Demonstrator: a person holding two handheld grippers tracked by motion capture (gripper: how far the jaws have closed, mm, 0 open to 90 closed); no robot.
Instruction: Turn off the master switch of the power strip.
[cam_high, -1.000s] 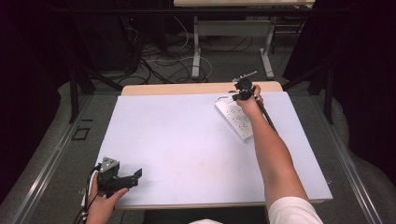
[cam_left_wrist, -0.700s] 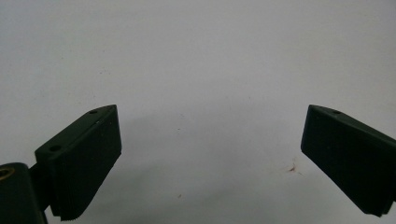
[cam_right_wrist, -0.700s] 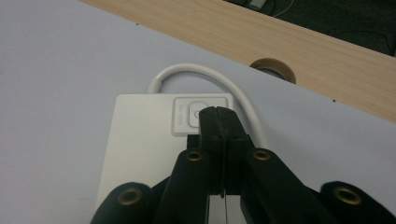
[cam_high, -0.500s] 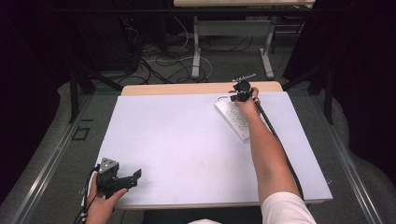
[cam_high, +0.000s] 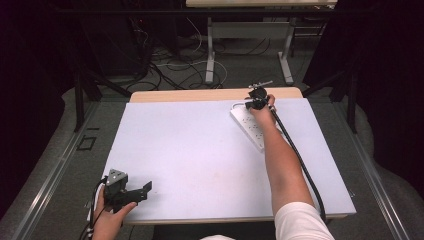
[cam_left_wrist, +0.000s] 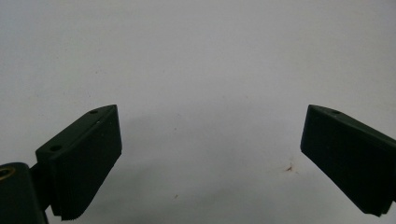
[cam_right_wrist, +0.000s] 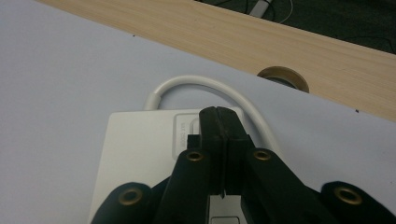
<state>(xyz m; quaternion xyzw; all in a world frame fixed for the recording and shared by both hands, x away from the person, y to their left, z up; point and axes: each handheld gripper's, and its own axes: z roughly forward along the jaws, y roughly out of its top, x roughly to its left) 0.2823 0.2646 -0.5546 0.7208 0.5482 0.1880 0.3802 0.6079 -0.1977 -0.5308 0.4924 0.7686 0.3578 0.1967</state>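
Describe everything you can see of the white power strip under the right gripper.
The long white plastic power strip lies flat on the pale table cover near the far right, angled diagonally. Its outlets face up. A white cable loops out of its far end beside a raised switch panel. The right gripper, fingers shut together, rests its tips over that switch end.

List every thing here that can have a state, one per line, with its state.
Left claw: open, nothing between the jaws, above the bare white table top.
Right claw: shut, tips over the switch end of the power strip.
Power strip: lying flat on the table top near its far edge, sockets facing up.
Power strip cord: attached, curling away from the strip's end.
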